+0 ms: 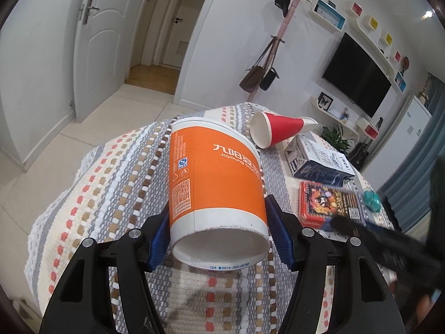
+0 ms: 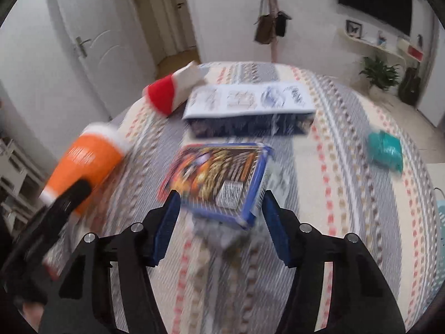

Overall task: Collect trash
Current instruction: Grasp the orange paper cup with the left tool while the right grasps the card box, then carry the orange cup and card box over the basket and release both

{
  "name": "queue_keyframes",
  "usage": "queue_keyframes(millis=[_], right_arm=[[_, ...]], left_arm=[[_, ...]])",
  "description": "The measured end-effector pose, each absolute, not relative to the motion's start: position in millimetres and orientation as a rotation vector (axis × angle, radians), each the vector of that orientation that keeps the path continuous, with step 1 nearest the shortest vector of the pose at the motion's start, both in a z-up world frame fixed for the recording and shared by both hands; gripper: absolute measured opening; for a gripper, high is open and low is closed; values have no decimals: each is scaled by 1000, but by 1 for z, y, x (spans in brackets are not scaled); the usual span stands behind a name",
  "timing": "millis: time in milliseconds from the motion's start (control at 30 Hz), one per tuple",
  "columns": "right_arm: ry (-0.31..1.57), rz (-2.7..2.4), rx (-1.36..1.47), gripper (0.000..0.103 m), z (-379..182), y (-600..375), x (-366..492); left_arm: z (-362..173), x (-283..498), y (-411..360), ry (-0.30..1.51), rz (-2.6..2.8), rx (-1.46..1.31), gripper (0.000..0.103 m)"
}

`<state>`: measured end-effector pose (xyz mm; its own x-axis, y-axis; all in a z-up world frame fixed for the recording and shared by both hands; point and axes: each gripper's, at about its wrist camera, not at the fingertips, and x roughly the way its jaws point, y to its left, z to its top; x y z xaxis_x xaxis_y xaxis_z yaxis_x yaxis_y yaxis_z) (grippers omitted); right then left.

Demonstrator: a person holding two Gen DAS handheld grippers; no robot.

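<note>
My left gripper (image 1: 218,233) is shut on an orange paper cup (image 1: 215,183), its base toward the camera, lifted over the patterned tablecloth (image 1: 116,194). The cup also shows in the right wrist view (image 2: 86,164) at left. My right gripper (image 2: 219,222) stands around the near end of a colourful blue-edged box (image 2: 219,178), which looks raised off the cloth; the view is blurred, so contact is unclear. A red paper cup (image 1: 275,132) lies on its side further back, also in the right wrist view (image 2: 167,94).
A blue-and-white flattened carton (image 2: 250,111) lies behind the colourful box. A crumpled teal wrapper (image 2: 385,150) lies at right. The table's far edge drops to the tiled floor (image 1: 91,117); a coat stand (image 1: 281,55) and doors stand beyond.
</note>
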<state>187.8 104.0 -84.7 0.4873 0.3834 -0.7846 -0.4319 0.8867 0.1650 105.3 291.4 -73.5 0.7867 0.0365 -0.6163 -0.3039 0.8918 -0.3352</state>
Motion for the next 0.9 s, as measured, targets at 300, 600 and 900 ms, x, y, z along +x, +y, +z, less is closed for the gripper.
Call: queue_keyframes(millis=[300, 600, 900], right_arm=[[886, 584, -145, 63, -71, 100, 138], [813, 646, -282, 80, -73, 123, 182], [826, 644, -318, 66, -90, 130, 197]], left_arm=[[-74, 106, 291, 645, 189, -435, 61], [-74, 109, 289, 653, 180, -430, 61], [-74, 115, 284, 669, 181, -406, 61]])
